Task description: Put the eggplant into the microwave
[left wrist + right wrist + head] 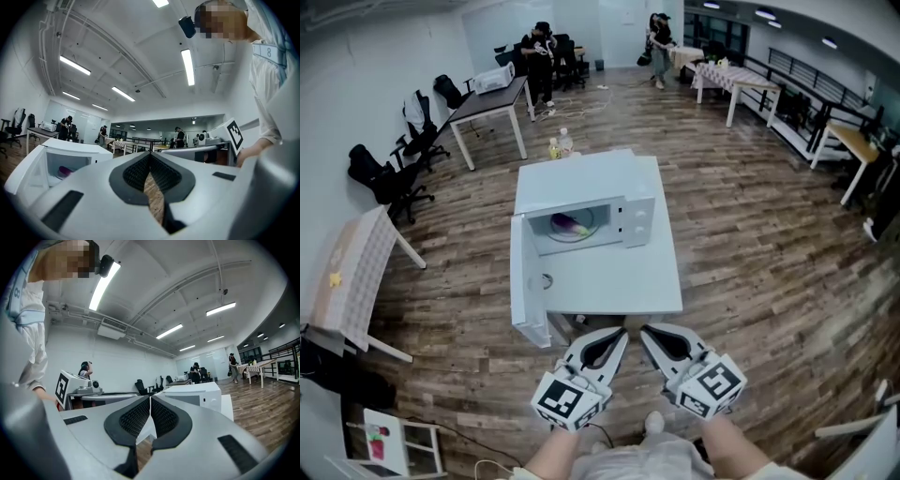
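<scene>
A white microwave (pixel 581 202) stands on a white table (pixel 619 281) with its door (pixel 528 281) swung open to the left. The purple eggplant (pixel 569 223) lies on the glass plate inside the cavity. In the left gripper view, the eggplant (pixel 65 171) also shows inside the microwave (pixel 42 159). Both grippers hover side by side in front of the table's near edge, pointing level and well short of the microwave. My left gripper (pixel 624 330) is shut and empty, and my right gripper (pixel 643 330) is shut and empty too. Their tips nearly meet.
Two bottles (pixel 560 143) stand on the floor behind the table. A folding table (pixel 356 272) leans at the left, with office chairs (pixel 389 178) beyond it. Desks and two people stand at the far end of the room. Wooden floor surrounds the table.
</scene>
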